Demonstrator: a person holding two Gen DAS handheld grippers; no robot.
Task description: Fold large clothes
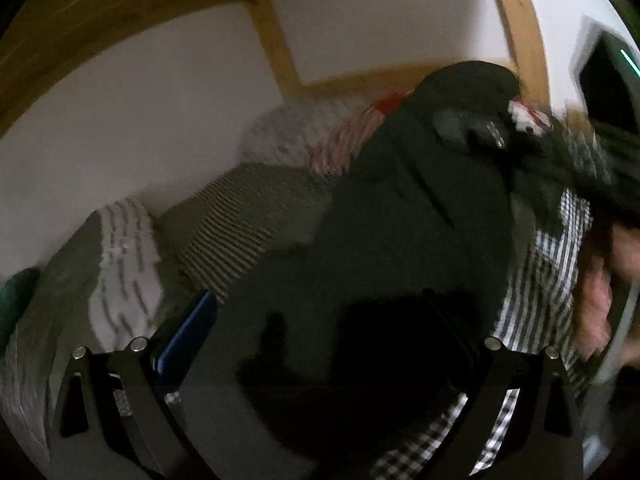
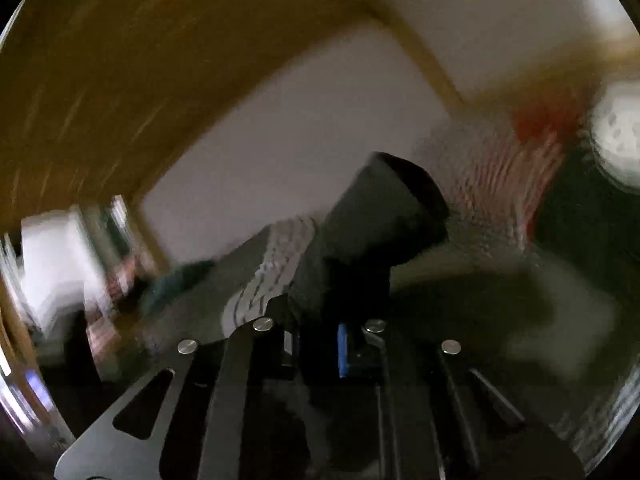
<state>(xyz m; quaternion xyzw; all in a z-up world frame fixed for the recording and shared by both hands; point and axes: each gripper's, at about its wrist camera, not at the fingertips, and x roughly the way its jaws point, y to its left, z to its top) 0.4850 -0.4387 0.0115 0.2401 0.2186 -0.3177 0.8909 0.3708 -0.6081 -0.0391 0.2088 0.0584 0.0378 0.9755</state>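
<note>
A large dark green garment [image 1: 400,208] lies spread over the bed and runs from between my left fingers up to its collar and zipper at the upper right. My left gripper [image 1: 320,320] is open wide just above the cloth, its blue-padded left finger [image 1: 188,332] in plain view and the right finger dark against the fabric. My right gripper [image 2: 320,344] is shut on a dark sleeve [image 2: 380,216] of the garment, and the cuff sticks up past the fingers. The right wrist view is blurred.
A striped pillow [image 1: 228,224] and patterned bedding [image 1: 124,276] lie to the left on the bed. A black-and-white checked cloth [image 1: 532,292] lies to the right. A wooden-framed white wall [image 1: 168,92] stands behind. A red-and-white striped cloth [image 2: 516,184] shows behind the sleeve.
</note>
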